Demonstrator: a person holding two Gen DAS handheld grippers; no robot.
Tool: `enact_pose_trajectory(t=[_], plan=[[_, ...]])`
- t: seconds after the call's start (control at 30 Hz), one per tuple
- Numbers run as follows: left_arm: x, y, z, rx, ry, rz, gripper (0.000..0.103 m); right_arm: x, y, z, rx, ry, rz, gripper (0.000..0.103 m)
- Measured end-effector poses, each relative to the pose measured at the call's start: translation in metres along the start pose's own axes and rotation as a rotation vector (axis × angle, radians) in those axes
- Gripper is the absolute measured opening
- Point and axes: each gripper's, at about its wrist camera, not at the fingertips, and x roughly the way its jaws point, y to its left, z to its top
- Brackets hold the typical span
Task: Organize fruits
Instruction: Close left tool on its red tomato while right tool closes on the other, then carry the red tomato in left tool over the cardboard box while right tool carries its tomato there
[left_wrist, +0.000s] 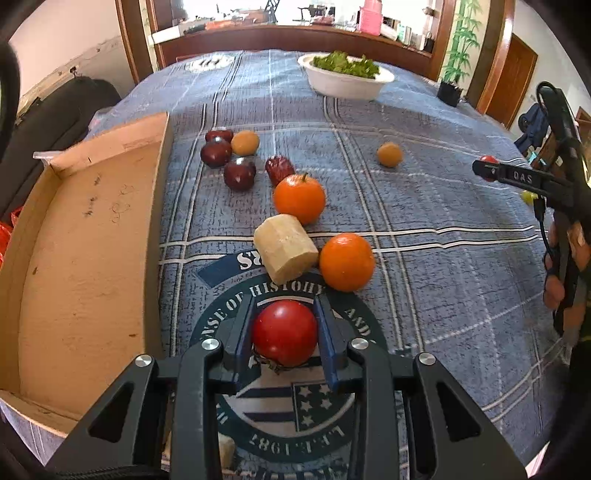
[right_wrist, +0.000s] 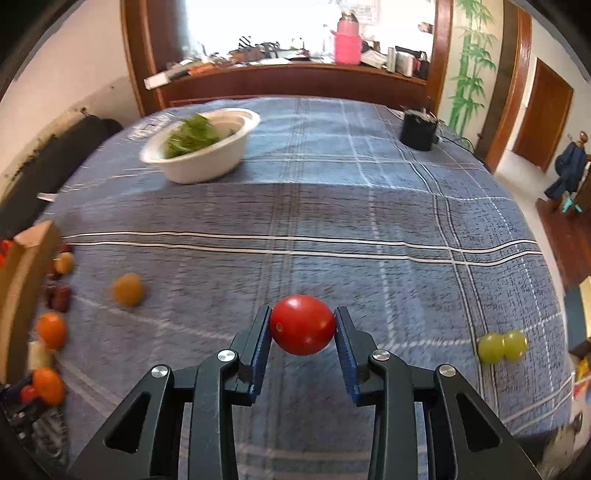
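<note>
Partly, tomato (left_wrist: 284, 332) stem hidden, grapes (right_wrist: 502, 345) blurred

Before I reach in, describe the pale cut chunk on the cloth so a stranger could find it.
Start at the cardboard tray on the blue plaid cloth. Just right of its wall, the beige chunk lies between two oranges. It alone is pale and flat-faced; its neighbours are round.

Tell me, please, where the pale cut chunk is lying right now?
In the left wrist view, the pale chunk lies mid-table between two oranges, right of the cardboard tray.
</note>
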Motion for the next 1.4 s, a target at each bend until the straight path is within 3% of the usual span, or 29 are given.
enact_pose_trajectory(t=[0.37, 0.57, 1.4], plan=[[-0.046, 0.015, -0.01, -0.05, -0.07, -0.041, 0.029, -0.073, 0.063, -0.053, -0.02, -0.039, 0.27, 0.035], [-0.056, 0.014, -0.019, -0.052, -0.084, -0.027, 0.029, -0.094, 0.091, -0.074, -0.05, -0.04, 0.335, 0.035], [-0.083, 0.031, -0.024, -0.085, -0.153, 0.068, 0.029, -0.119, 0.123, -0.095, -0.085, -0.029, 0.386, 0.034]])
